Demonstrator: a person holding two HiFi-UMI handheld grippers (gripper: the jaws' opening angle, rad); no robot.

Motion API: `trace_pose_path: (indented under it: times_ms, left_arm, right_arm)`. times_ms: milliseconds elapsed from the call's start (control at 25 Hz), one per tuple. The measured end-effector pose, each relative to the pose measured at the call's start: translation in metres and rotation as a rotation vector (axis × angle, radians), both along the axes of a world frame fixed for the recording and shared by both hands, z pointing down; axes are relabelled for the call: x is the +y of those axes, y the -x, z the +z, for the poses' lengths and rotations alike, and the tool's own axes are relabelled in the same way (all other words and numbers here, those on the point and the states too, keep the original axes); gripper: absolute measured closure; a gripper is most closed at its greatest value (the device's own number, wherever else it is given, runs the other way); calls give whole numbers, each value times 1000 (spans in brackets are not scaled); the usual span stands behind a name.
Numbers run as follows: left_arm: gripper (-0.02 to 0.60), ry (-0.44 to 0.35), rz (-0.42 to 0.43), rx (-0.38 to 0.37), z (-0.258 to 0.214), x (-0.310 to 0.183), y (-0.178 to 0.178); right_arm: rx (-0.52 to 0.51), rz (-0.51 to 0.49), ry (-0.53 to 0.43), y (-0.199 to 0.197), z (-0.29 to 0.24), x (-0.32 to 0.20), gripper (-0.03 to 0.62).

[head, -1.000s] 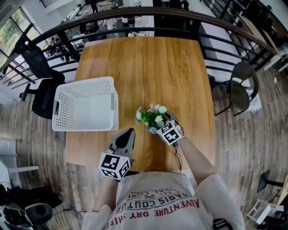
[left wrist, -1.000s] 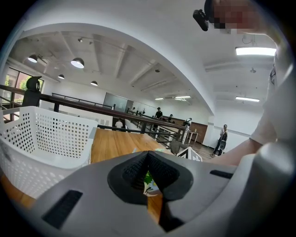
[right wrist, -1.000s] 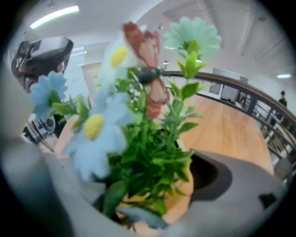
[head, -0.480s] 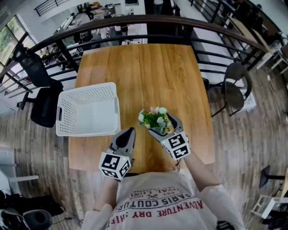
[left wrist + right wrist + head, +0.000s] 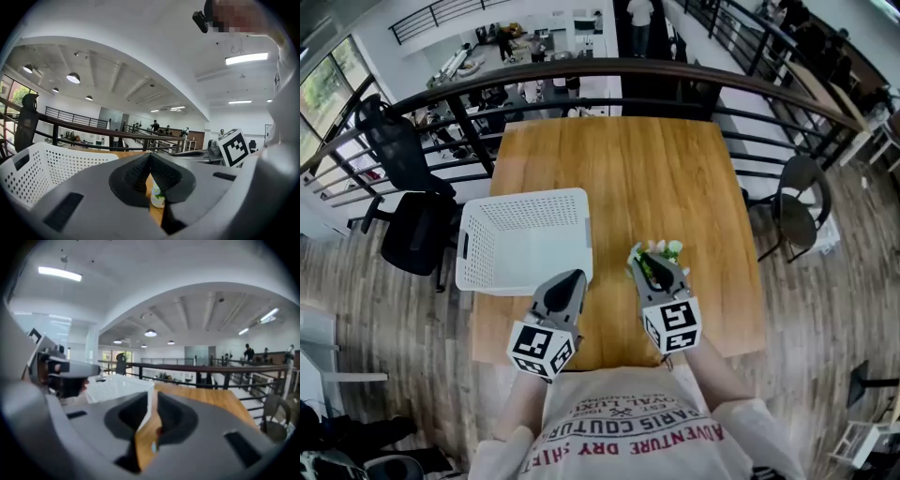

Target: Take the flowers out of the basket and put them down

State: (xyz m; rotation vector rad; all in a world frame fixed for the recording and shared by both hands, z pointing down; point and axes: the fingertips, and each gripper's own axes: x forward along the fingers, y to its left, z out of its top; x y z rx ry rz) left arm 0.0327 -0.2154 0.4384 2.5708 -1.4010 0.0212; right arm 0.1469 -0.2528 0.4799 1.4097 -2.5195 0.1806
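Note:
The small bunch of white and green flowers (image 5: 666, 251) stands on the wooden table (image 5: 619, 169), right of the white perforated basket (image 5: 525, 239). My right gripper (image 5: 641, 259) is just in front of the flowers with its jaws closing. Only a narrow slit (image 5: 152, 397) remains between them, and it holds nothing. My left gripper (image 5: 570, 281) hovers near the basket's front right corner, shut and empty. Below its closed tips (image 5: 149, 155), the left gripper view shows the flowers' white pot (image 5: 157, 198) and the basket wall (image 5: 42, 168).
A black railing (image 5: 609, 70) curves round the far side of the table. A black office chair (image 5: 408, 192) stands to the left and a round dark chair (image 5: 802, 192) to the right. The table's near edge runs just under both grippers.
My right gripper has drawn back from the flowers toward the person. Its jaws, wide around the bunch before, have come nearly together. The flowers stay on the table. The left gripper has kept still.

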Motion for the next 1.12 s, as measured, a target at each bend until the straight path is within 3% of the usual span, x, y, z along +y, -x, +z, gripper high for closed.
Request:
trace_pose_path:
  times_ms: [200, 560, 1120]
  left_arm:
    - [558, -25, -28, -2, -7, -2, 42]
    - [557, -60, -95, -35, -15, -5, 93]
    - [558, -64, -118, -53, -13, -17, 94]
  right_arm:
    - [31, 43, -47, 28, -14, -3, 564]
    - [-16, -29, -56, 57, -29, 5, 566]
    - [-6, -168, -50, 79, -30, 1, 566]
